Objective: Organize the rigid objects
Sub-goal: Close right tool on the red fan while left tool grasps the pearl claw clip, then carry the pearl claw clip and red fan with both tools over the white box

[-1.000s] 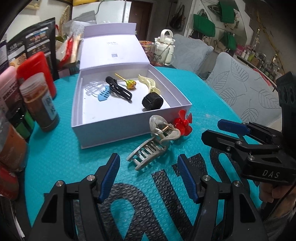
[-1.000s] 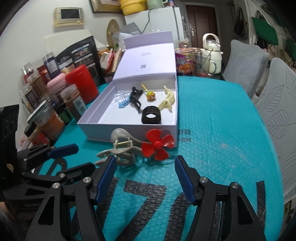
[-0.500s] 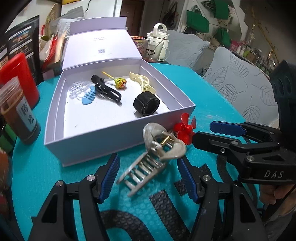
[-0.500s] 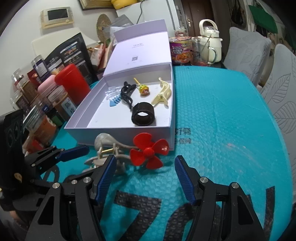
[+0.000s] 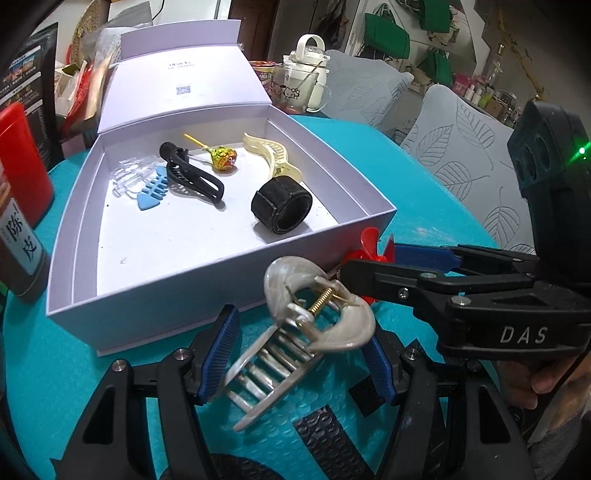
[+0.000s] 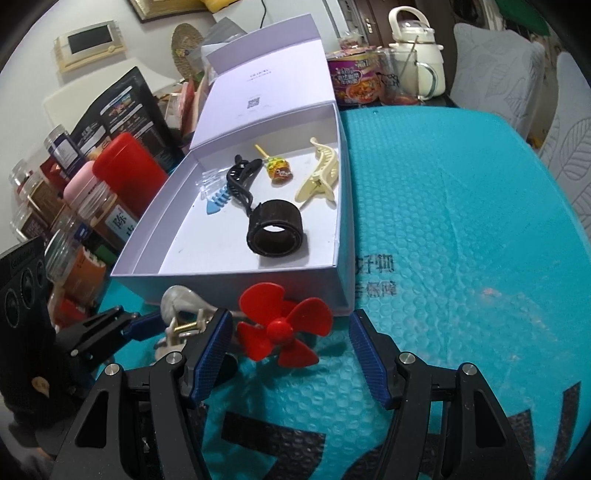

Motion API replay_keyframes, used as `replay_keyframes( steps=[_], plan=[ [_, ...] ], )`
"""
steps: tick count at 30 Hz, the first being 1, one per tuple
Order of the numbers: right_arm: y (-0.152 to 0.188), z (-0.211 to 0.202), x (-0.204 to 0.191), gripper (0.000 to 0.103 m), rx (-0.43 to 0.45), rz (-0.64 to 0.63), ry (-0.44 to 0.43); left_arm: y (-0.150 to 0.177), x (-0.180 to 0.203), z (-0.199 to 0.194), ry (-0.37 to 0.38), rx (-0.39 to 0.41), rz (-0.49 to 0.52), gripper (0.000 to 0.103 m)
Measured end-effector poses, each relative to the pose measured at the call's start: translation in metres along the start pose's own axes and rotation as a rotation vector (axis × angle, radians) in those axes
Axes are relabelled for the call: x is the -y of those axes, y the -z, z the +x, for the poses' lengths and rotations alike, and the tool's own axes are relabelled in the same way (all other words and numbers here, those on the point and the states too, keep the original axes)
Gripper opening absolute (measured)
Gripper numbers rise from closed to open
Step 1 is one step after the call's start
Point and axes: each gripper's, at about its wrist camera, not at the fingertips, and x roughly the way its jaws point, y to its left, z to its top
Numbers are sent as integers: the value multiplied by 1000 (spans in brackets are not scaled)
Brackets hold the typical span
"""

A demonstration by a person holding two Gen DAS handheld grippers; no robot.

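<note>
A red canister (image 6: 127, 173) and jars (image 6: 83, 206) are ranged left of a teal mat (image 6: 461, 229); a white kettle (image 6: 415, 59) is seen beyond it.

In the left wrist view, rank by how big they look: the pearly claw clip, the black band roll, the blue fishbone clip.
1. pearly claw clip, though it is nearest the camera
2. black band roll
3. blue fishbone clip

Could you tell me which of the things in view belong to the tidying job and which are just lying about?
Part of the job:
- pearly hair claw, between the open left gripper
- red propeller, between the open right gripper
- white box, already holding small items

Lying about:
- red canister
- kettle
- noodle cup
</note>
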Motion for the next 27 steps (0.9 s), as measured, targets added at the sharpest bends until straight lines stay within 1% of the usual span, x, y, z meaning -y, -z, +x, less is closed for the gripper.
replay_keyframes(
  steps=[2, 3, 4, 6, 9, 12, 16, 19, 27],
  plan=[
    [1, 3, 1, 58, -5, -1, -5, 1, 0, -2, 8, 26, 8, 62],
    [2, 6, 2, 51, -9, 0, -17, 1, 0, -2, 9, 30, 14, 56],
    [2, 6, 2, 51, -10, 4, -26, 1, 1, -2, 18, 28, 19, 49],
    [2, 4, 1, 50, 1, -11, -25, 1, 4, -3, 40, 27, 26, 39],
    [4, -4, -2, 50, 33, -24, -21, 2, 9, -5, 45, 33, 42, 35],
    [5, -10, -2, 50, 45, -25, -14, 6, 11, -9, 61, 31, 30, 30],
    [14, -21, -3, 50, 63, -29, -1, 15, 13, -19, 28, 43, 40, 29],
    [22, -30, -5, 50, 69, -37, 15, 23, 12, -26, 19, 45, 27, 29],
    [56, -45, -13, 50, 47, -63, 15, 45, 9, -57, -11, 65, -2, 29]
  ],
)
